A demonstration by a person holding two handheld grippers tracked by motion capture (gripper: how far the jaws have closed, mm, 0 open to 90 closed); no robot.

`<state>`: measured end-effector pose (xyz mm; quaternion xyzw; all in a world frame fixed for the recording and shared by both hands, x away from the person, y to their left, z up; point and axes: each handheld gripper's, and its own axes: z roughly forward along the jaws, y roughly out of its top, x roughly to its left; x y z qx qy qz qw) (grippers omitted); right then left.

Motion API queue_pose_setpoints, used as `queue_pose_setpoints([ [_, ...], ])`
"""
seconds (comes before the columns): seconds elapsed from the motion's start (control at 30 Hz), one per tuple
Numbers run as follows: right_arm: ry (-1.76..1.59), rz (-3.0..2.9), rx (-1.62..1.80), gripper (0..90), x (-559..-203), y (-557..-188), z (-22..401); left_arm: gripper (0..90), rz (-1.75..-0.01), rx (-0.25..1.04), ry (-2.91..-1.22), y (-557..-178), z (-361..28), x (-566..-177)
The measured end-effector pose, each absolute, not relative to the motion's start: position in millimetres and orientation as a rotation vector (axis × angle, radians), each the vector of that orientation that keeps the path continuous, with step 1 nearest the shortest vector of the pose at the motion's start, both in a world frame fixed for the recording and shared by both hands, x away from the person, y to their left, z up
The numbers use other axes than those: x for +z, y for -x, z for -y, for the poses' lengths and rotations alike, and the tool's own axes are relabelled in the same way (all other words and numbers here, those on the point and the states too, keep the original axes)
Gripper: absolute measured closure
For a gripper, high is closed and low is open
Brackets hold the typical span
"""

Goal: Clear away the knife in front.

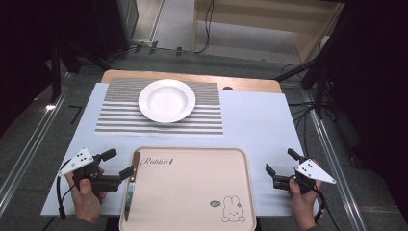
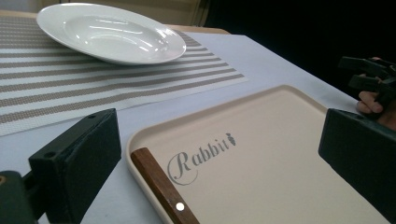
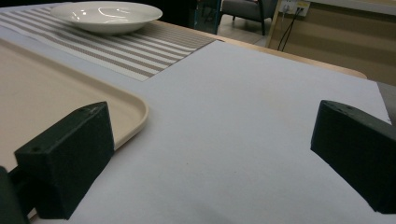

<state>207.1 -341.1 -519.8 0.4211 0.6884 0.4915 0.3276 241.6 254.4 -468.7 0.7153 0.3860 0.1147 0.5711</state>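
Left claw (image 1: 119,163) is gaping wide, nothing between the jaws, hovering just beside the wooden-handled knife (image 1: 131,185) lying along the left edge of the cream rectangular plastic tray (image 1: 192,192) on the surface. Right claw (image 1: 279,167) is also sitting wide, empty.

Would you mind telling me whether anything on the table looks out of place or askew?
Only the knife: it lies along the left rim of the tray, its wooden handle resting on the edge rather than flat inside. The plate sits squarely on the striped placemat. Nothing looks spilled or damaged.
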Motion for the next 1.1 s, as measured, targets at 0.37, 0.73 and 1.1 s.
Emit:
queue_pose_setpoints([
  [0.37,-1.104,-1.802,1.286,0.0,-520,-207,341,0.0,-0.950,0.315,-1.646,-242,-273,-467],
  [0.73,-1.105,-1.803,1.283,0.0,-520,-207,341,0.0,-1.001,0.374,-1.600,-242,-297,-466],
  [1.1,-1.105,-1.803,1.284,0.0,-520,-207,341,0.0,-1.044,0.419,-1.586,-243,-317,-468],
])
